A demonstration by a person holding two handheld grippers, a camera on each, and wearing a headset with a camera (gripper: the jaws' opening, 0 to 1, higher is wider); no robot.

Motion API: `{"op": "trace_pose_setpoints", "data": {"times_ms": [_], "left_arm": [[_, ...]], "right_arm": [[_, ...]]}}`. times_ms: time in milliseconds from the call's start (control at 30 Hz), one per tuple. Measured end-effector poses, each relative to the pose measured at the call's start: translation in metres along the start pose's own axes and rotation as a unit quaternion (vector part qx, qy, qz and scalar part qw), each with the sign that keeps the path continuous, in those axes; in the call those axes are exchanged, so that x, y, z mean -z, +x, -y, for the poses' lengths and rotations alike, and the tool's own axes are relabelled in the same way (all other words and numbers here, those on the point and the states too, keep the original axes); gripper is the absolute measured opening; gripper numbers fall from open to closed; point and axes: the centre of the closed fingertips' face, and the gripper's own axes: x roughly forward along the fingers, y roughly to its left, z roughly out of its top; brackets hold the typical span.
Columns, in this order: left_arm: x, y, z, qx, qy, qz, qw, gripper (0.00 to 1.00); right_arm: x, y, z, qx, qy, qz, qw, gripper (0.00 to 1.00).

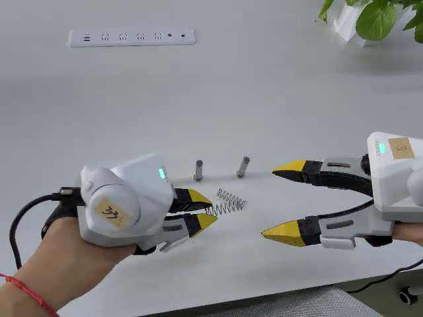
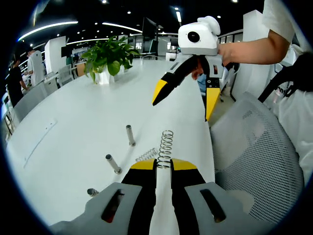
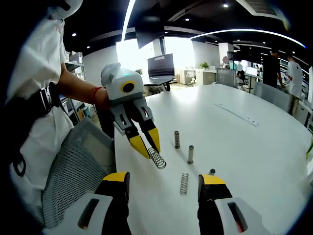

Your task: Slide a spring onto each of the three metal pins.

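On the white table (image 1: pixel 277 99) two bare metal pins stand upright, one (image 1: pixel 198 170) left of the other (image 1: pixel 243 166). My left gripper (image 1: pixel 205 210) is shut on one end of a spring (image 1: pixel 226 207) that sticks out toward the right. A second spring (image 1: pixel 230 196) lies loose just behind it. My right gripper (image 1: pixel 285 201) hovers open at the right, apart from everything. The left gripper view shows the held spring (image 2: pixel 166 146) and three pins (image 2: pixel 130 135) (image 2: pixel 113 164) (image 2: pixel 93 192). In the right gripper view the farthest pin (image 3: pixel 177 139) looks ribbed, as if wrapped by a spring.
A white power strip (image 1: pixel 132 37) lies at the far left of the table and a potted plant (image 1: pixel 373 16) stands at the far right corner. The table's near edge runs below both grippers, with a mesh chair (image 2: pixel 259 161) beside it.
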Motion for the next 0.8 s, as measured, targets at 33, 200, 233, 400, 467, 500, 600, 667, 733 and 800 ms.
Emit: {"op": "trace_pose_setpoints", "data": {"times_ms": [33, 200, 233, 400, 467, 500, 600, 667, 733, 800], "left_arm": [[-0.003, -0.002, 0.000, -0.002, 0.000, 0.004, 1.0000, 0.07], [-0.019, -0.012, 0.001, -0.004, 0.009, 0.023, 0.9997, 0.07], [-0.021, -0.014, 0.002, -0.004, 0.011, 0.025, 0.9996, 0.07], [-0.032, -0.019, 0.007, -0.001, 0.022, 0.039, 0.9990, 0.07], [-0.034, -0.021, 0.009, 0.000, 0.023, 0.043, 0.9988, 0.07], [-0.034, -0.021, 0.009, 0.000, 0.023, 0.044, 0.9988, 0.07], [-0.038, -0.024, 0.012, 0.003, 0.024, 0.051, 0.9984, 0.07], [-0.039, -0.025, 0.013, 0.005, 0.025, 0.055, 0.9982, 0.07], [-0.040, -0.026, 0.013, 0.004, 0.025, 0.057, 0.9981, 0.07], [-0.042, -0.027, 0.013, 0.004, 0.025, 0.060, 0.9979, 0.07]], "right_arm": [[-0.002, 0.000, -0.001, -0.003, -0.004, 0.000, 1.0000, 0.52], [-0.018, 0.004, -0.011, -0.026, -0.028, 0.000, 0.9993, 0.39], [-0.020, 0.005, -0.012, -0.029, -0.031, -0.001, 0.9991, 0.37], [-0.028, 0.008, -0.014, -0.044, -0.049, -0.002, 0.9979, 0.35], [-0.032, 0.007, -0.015, -0.049, -0.049, 0.002, 0.9976, 0.32], [-0.034, 0.007, -0.017, -0.053, -0.049, 0.004, 0.9974, 0.30], [-0.040, 0.007, -0.019, -0.059, -0.054, 0.005, 0.9968, 0.25], [-0.042, 0.007, -0.020, -0.061, -0.056, 0.005, 0.9966, 0.24], [-0.044, 0.007, -0.021, -0.064, -0.058, 0.004, 0.9963, 0.22], [-0.045, 0.007, -0.023, -0.067, -0.060, 0.003, 0.9959, 0.19]]}}
